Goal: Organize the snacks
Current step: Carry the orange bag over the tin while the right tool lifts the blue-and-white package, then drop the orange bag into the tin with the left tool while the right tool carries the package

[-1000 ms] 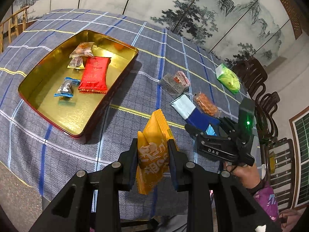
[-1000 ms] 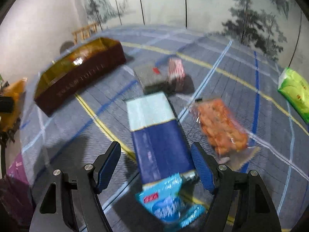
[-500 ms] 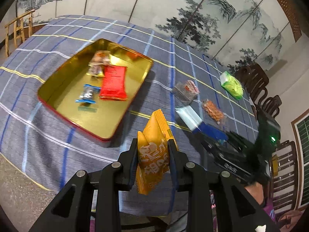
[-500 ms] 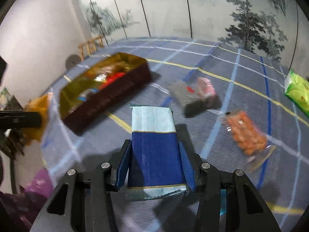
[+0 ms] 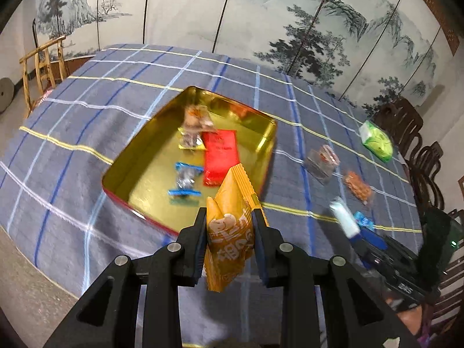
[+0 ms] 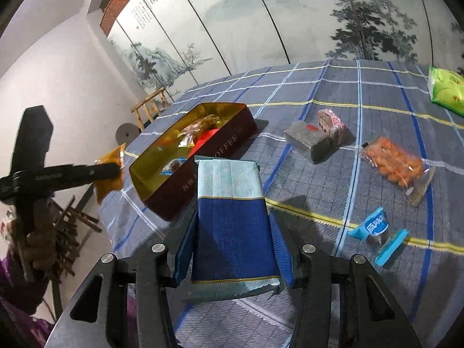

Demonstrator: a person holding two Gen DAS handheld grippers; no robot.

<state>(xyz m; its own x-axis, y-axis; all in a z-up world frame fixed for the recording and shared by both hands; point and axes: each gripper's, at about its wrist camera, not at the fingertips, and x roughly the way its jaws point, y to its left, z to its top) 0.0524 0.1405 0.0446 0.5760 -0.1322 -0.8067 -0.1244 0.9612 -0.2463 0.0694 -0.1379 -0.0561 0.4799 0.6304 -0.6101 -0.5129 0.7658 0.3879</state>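
Observation:
My left gripper (image 5: 229, 226) is shut on an orange snack packet (image 5: 232, 232) and holds it above the near edge of the gold tin (image 5: 130, 156). The tin holds a red packet (image 5: 221, 156), a blue-ended candy (image 5: 185, 181) and clear-wrapped snacks (image 5: 195, 121). My right gripper (image 6: 235, 232) is shut on a blue and pale teal packet (image 6: 232, 211), lifted off the table to the right of the tin (image 6: 220, 148). The left gripper with the orange packet (image 6: 111, 171) shows at the left of the right wrist view.
On the checked tablecloth (image 6: 362, 116) lie a grey block (image 6: 308, 139) with a pink packet (image 6: 330, 124), a bag of orange snacks (image 6: 397, 165), a blue candy (image 6: 377, 232) and a green packet (image 6: 446, 90). Dark wooden chairs (image 5: 417, 145) stand at the right.
My right gripper closed on the blue and teal packet and lifted it off the table. My left gripper carried the orange packet towards the tin's near edge.

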